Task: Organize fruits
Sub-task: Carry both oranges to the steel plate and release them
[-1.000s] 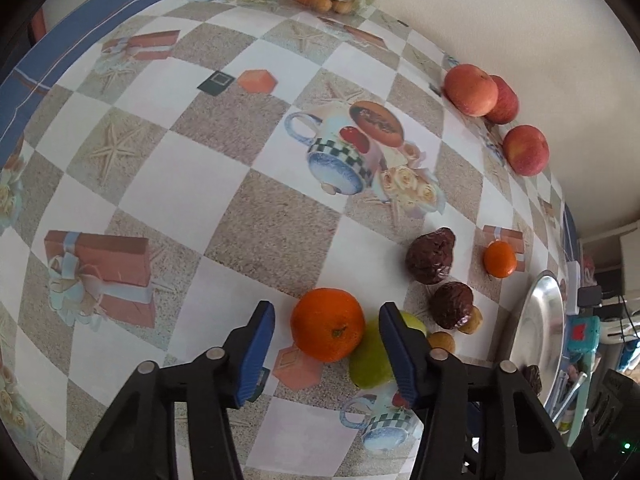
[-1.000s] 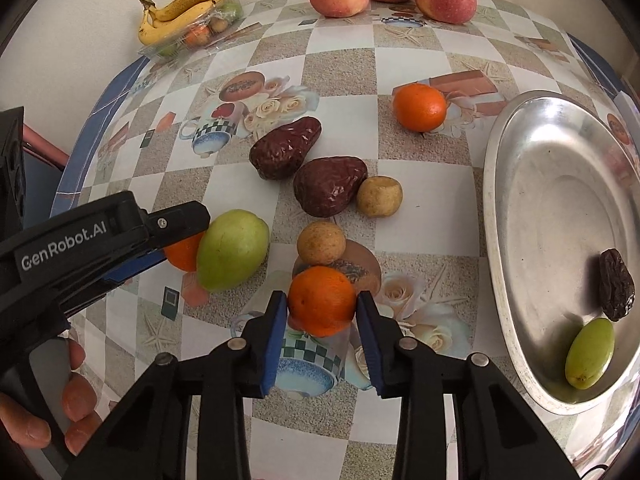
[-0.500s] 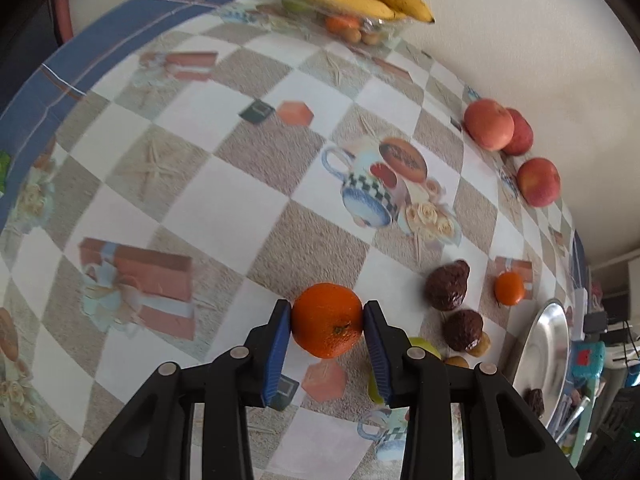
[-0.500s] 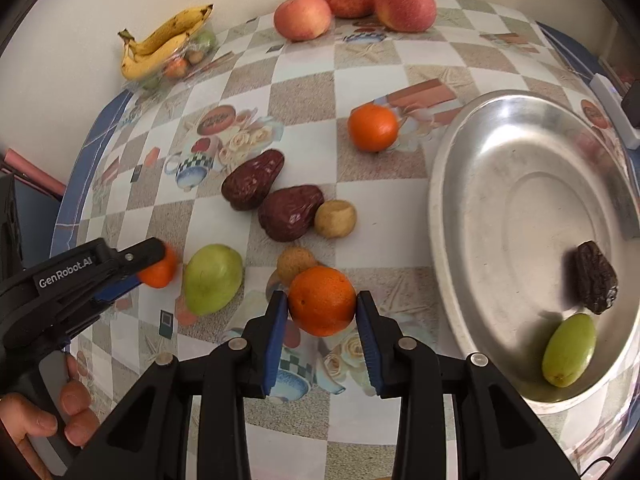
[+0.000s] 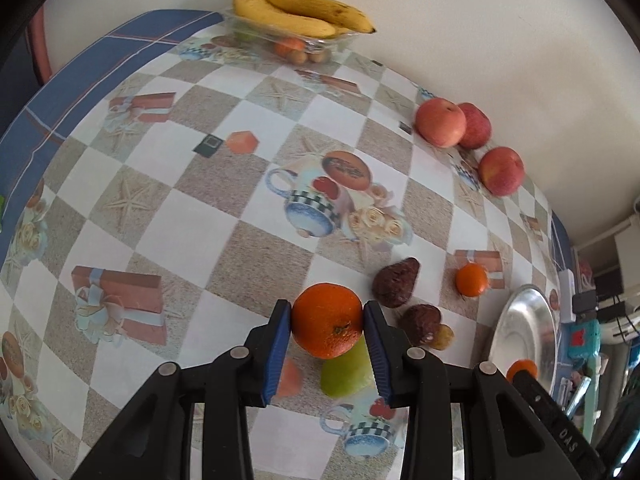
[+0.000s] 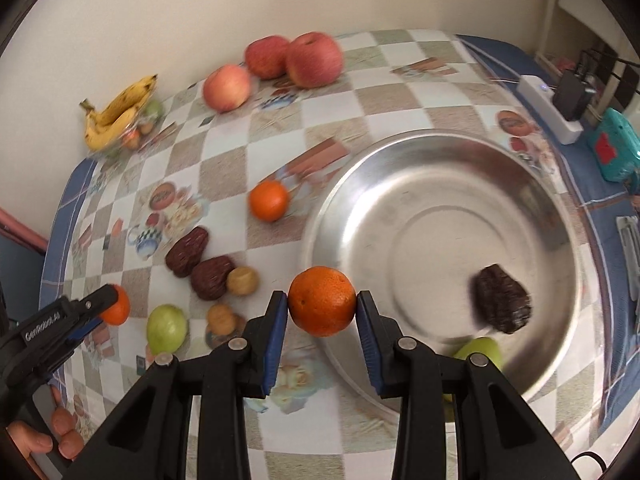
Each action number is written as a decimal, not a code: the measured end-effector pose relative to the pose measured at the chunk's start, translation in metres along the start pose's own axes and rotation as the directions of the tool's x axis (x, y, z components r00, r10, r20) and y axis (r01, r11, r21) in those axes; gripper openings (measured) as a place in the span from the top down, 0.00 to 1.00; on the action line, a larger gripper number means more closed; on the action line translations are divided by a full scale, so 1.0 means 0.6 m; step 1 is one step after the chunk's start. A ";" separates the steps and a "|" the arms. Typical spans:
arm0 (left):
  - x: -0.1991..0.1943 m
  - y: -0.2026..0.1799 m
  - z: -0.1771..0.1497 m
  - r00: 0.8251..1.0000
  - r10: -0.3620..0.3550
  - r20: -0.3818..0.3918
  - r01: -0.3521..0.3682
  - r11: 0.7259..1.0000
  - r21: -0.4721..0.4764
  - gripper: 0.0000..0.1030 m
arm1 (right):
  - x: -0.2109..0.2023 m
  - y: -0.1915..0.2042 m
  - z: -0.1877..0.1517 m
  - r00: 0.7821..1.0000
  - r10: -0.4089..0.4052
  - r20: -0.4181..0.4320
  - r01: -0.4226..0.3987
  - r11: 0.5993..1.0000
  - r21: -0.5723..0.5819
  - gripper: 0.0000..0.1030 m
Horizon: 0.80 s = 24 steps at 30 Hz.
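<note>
My left gripper (image 5: 326,320) is shut on an orange (image 5: 327,322) and holds it a little above the checked tablecloth, over a green pear (image 5: 344,372). In the right wrist view this gripper (image 6: 105,300) shows at the left edge, gripped by a hand. My right gripper (image 6: 322,302) is shut on a second orange (image 6: 322,301), which hangs over the near left rim of the metal plate (image 6: 360,184). Inside the plate lie a dark date (image 6: 502,304) and a green fruit (image 6: 480,354).
On the cloth lie a small orange (image 6: 269,201), two dark red fruits (image 6: 188,252), two small brown fruits (image 6: 243,280) and the green pear (image 6: 166,328). Three apples (image 6: 308,58) and a tray under bananas (image 6: 120,116) stand by the wall. A power strip (image 6: 548,104) lies beyond the plate.
The left gripper has shut on its orange and lifted it off the cloth. The right gripper has carried its orange up and rightward, from above the cloth to the plate's rim.
</note>
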<state>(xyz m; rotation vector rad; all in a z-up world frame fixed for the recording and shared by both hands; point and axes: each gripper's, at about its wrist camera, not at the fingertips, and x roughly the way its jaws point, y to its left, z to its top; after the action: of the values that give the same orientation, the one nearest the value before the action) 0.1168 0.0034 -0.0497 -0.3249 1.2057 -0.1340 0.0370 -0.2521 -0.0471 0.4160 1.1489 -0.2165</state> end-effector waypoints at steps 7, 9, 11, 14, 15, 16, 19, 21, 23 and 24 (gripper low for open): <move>0.000 -0.080 -0.025 0.999 -0.047 -0.015 0.049 0.989 0.142 0.62 | -0.015 -0.078 0.010 0.996 -0.091 0.022 0.088 0.992 0.094 0.65; -0.001 -0.112 -0.033 0.997 -0.078 -0.023 0.081 0.978 0.193 0.62 | -0.019 -0.097 0.014 0.992 -0.121 0.030 0.116 0.986 0.116 0.65; 0.000 -0.149 -0.046 0.994 -0.104 -0.033 0.109 0.960 0.259 0.62 | -0.025 -0.114 0.016 0.989 -0.143 0.038 0.137 0.981 0.140 0.65; 0.008 -0.206 -0.067 0.990 -0.128 -0.052 0.138 0.923 0.358 0.62 | -0.031 -0.135 0.019 0.985 -0.163 0.050 0.152 0.973 0.175 0.65; 0.012 -0.221 -0.074 0.989 -0.135 -0.060 0.147 0.910 0.387 0.62 | -0.032 -0.142 0.020 0.986 -0.161 0.053 0.148 0.971 0.187 0.64; 0.016 -0.236 -0.082 0.987 -0.142 -0.069 0.158 0.898 0.411 0.62 | -0.032 -0.146 0.021 0.986 -0.158 0.054 0.145 0.970 0.195 0.64; 0.029 -0.270 -0.102 0.984 -0.151 -0.092 0.177 0.863 0.473 0.62 | -0.032 -0.156 0.022 0.986 -0.157 0.054 0.142 0.966 0.214 0.64; 0.039 -0.287 -0.113 0.985 -0.143 -0.100 0.174 0.844 0.508 0.62 | -0.032 -0.160 0.023 0.986 -0.155 0.053 0.140 0.965 0.221 0.64; 0.048 -0.303 -0.121 0.985 -0.131 -0.112 0.171 0.827 0.535 0.62 | -0.031 -0.161 0.024 0.987 -0.152 0.053 0.137 0.966 0.222 0.64; 0.051 -0.308 -0.124 0.985 -0.126 -0.117 0.169 0.824 0.541 0.62 | -0.030 -0.162 0.025 0.987 -0.149 0.052 0.134 0.966 0.223 0.64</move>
<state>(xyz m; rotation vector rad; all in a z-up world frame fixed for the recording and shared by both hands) 0.0716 -0.1930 -0.0423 0.0986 1.1608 -0.6240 0.0058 -0.3468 -0.0456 0.5172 1.0917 -0.4823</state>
